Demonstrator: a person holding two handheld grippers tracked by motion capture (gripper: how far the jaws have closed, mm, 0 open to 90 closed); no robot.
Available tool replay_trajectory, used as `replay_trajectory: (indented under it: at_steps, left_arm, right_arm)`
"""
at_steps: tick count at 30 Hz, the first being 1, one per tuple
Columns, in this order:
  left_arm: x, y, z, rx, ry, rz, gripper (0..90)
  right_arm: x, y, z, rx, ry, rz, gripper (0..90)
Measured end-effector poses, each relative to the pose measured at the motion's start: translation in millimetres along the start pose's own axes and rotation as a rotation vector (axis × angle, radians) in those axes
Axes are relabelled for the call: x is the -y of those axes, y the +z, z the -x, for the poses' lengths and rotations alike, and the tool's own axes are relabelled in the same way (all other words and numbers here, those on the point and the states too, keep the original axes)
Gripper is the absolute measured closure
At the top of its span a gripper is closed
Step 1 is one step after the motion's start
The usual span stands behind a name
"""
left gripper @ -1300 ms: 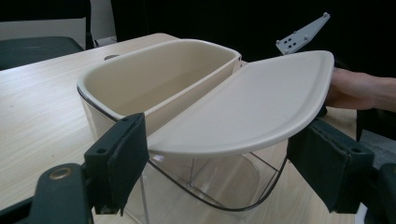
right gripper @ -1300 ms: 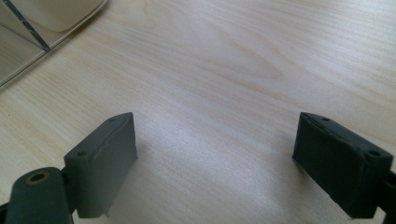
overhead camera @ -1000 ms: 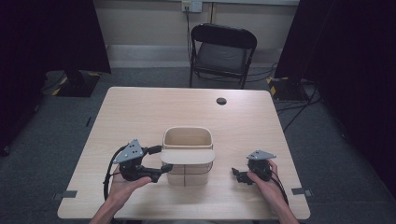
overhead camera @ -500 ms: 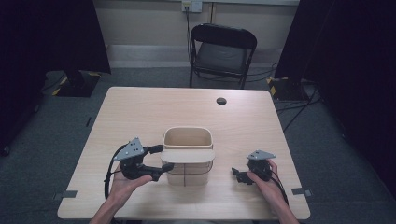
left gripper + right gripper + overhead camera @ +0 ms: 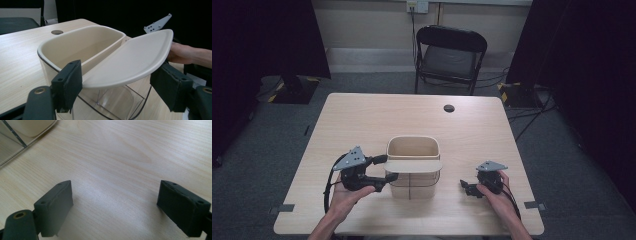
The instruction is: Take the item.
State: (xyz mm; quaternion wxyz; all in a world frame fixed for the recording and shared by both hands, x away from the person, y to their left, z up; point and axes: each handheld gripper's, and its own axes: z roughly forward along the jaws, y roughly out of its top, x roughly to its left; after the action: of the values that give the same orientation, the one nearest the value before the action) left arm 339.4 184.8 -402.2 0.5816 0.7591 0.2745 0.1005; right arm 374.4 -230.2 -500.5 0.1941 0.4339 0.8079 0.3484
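Left claw (image 5: pixel 384 168) is at the bin's (image 5: pixel 413 167) left side, jaws astride the near edge of the flap lid (image 5: pixel 413 165). In the left gripper view the lid (image 5: pixel 130 61) sits between the two pads (image 5: pixel 67 85); the jaws have just been closing in on it, but a gap shows on both sides, so they're apart, not clamped yet.

Progress, my read: early. Reach is done, grab is in progress; whatever comes of the lid (swing shut or open) isn't done.

Bin: cream top section over a clear lower body (image 5: pixel 112 102), standing on the table (image 5: pixel 362 115) directly ahead of the left claw. The far half of the top is open; the near half is covered by the flap lid, lying roughly level. The open cream well (image 5: pixel 82 47) looks empty. Nothing visible through the clear part either, though only a slice of it shows.

Right claw (image 5: pixel 467 187) rests on the table well off to the bin's right, jaws wide apart, holding nothing; bare wood (image 5: pixel 117 170) between its pads, with a bin corner (image 5: pixel 15 135) off to its upper left.
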Motion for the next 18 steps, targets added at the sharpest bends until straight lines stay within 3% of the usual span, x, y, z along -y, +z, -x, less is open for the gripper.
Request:
replay_trajectory:
  at_steps: [18]
  left_arm:
    - [-7.3,1.6,-1.2,0.041,-0.001,-0.007,35.0]
  right_arm:
    - [0.0,0.0,0.0,0.0,0.0,0.0,12.3]
